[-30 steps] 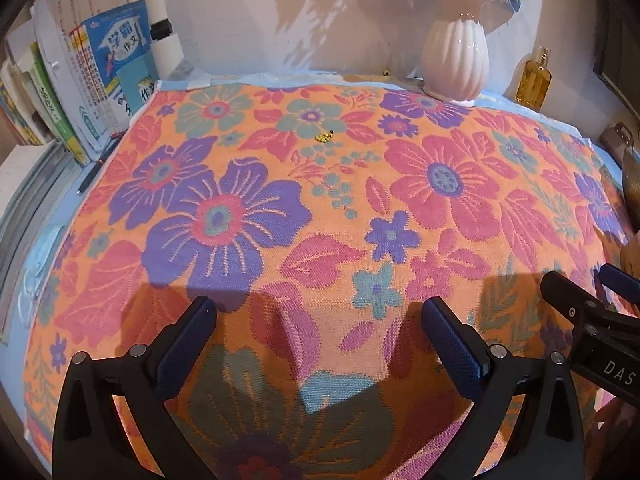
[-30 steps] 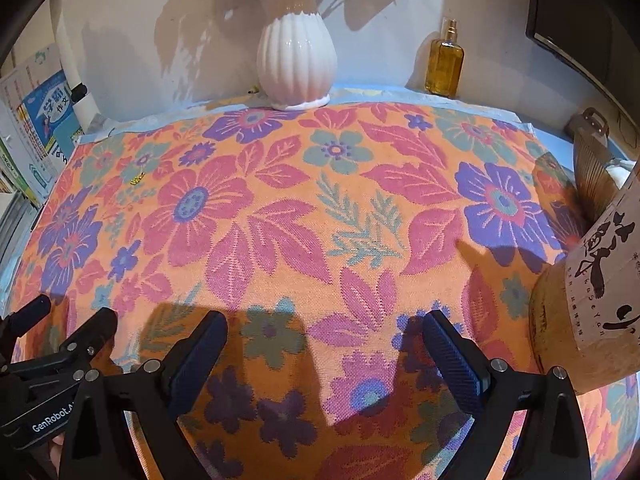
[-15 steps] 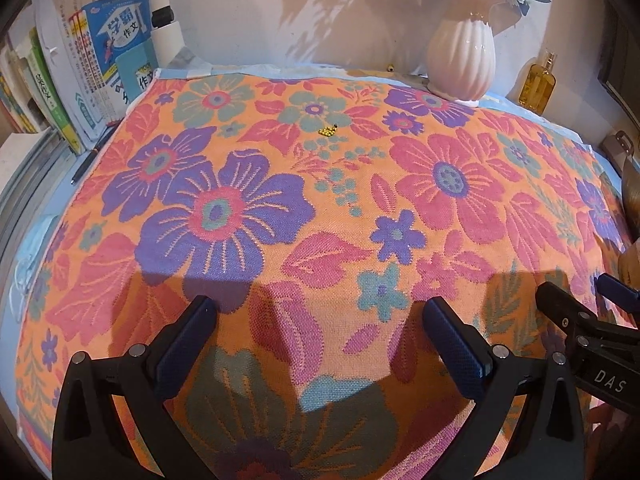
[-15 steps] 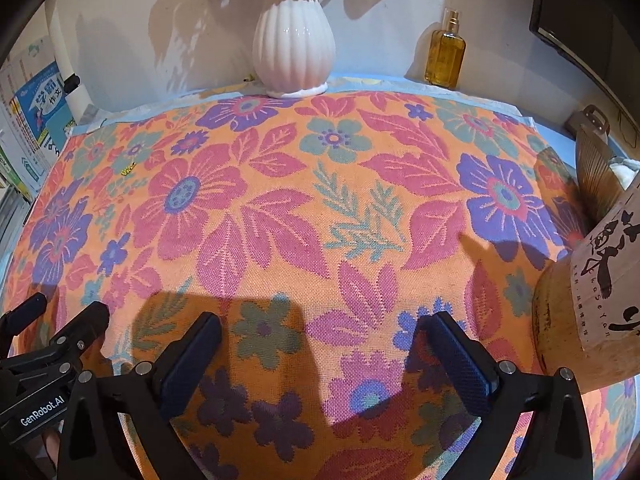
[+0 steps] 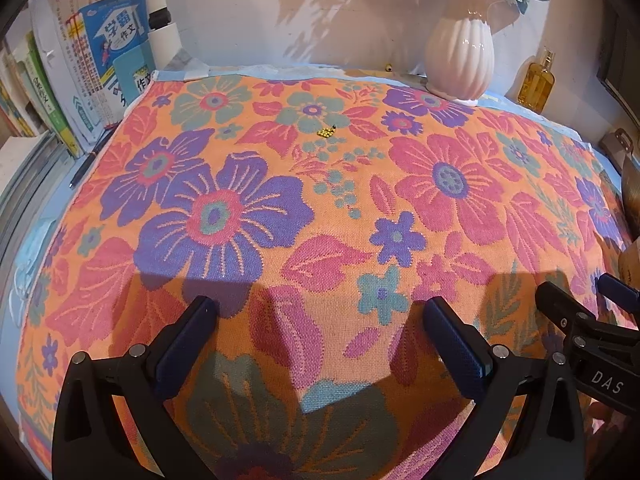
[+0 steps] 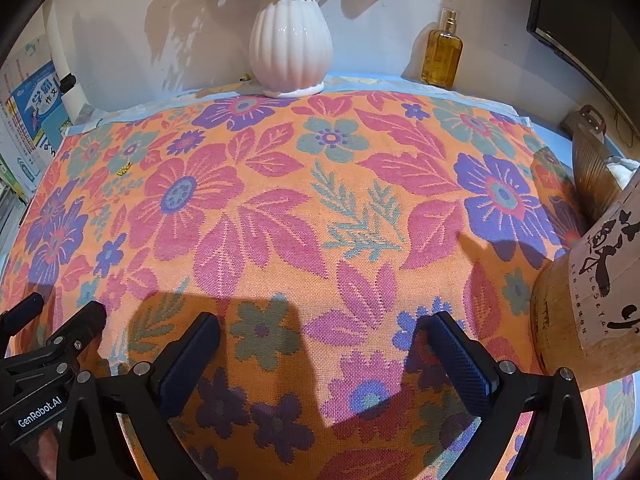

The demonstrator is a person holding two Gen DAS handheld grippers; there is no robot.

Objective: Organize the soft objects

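Here both tools, left (image 5: 320, 316) and right (image 6: 318, 332), gape over the floral cloth (image 5: 340, 208), vase (image 6: 290, 48) and jar (image 6: 588, 304) bordering it.

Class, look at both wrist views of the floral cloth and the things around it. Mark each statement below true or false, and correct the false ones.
1. Both grippers, left and right, are open. True.
2. The cloth lies spread out flat. True.
3. The vase lies on its side. False: it stands upright at the cloth's far edge.
4. The amber bottle stands on the cloth. False: it stands beyond the cloth's far edge, by the wall.
5. Books stand to the cloth's left. True.
6. The left gripper holds a small yellow object. False: it lies on the cloth, far from both grippers.
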